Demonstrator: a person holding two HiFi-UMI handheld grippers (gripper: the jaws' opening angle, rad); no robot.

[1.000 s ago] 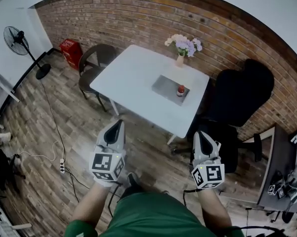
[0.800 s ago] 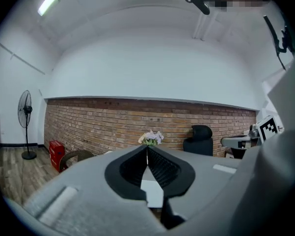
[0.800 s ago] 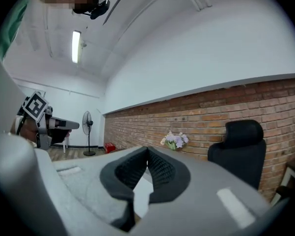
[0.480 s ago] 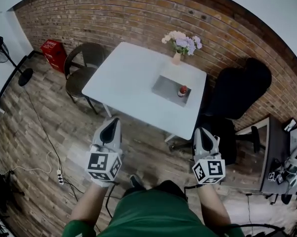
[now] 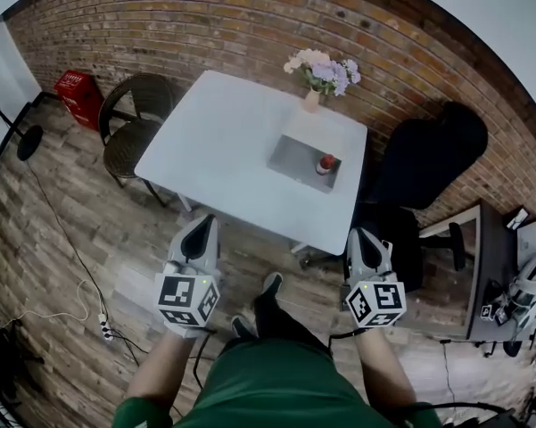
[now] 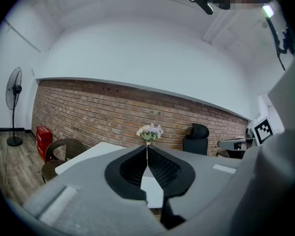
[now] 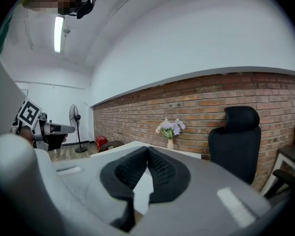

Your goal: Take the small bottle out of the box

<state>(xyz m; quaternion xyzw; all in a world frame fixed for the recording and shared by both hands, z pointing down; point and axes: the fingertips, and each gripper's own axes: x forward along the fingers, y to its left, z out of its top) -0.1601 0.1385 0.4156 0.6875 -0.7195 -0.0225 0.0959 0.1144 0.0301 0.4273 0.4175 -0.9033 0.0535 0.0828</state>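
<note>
One small bottle (image 5: 325, 163), one box (image 5: 290, 157)

The small bottle (image 5: 325, 162) is tiny, its base seemingly hidden by the box (image 5: 293, 158).

grippers 2: left gripper (image 5: 209, 221), right gripper (image 5: 362, 235) | table (image 5: 218, 141) 1 | box (image 5: 296, 160) 1 | small bottle (image 5: 325, 163) 1 | flower vase (image 5: 311, 99) 1 | wicker chair (image 5: 132, 121) 1 | office chair (image 5: 432, 163) 1 | red crate (image 5: 74, 92) 1

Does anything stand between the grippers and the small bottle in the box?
Nothing visible does. The left gripper and right gripper are over the floor short of the table; only its bare top lies before the box holding the small bottle. The flower vase stands behind it.
</note>
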